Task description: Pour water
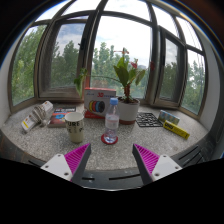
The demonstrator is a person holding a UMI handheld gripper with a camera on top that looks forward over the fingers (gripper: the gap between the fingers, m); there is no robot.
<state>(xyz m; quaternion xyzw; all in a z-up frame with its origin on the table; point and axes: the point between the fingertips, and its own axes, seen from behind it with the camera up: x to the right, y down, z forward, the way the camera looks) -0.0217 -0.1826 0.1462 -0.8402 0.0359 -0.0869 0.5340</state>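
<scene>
On the counter (40,140), going left to right, one lying packet (36,116), one paper cup (74,125), one capped water bottle (112,118), one potted plant (127,88) behind it and one dark patterned mat (149,120) were counted. The gripper (112,160) was held released, nothing between its fingers, with the bottle just ahead of them and the cup just beside the bottle. A tall, narrow bottle could be judged likely to topple if nudged off-centre, and the close-set cup to be knocked during the approach.
</scene>
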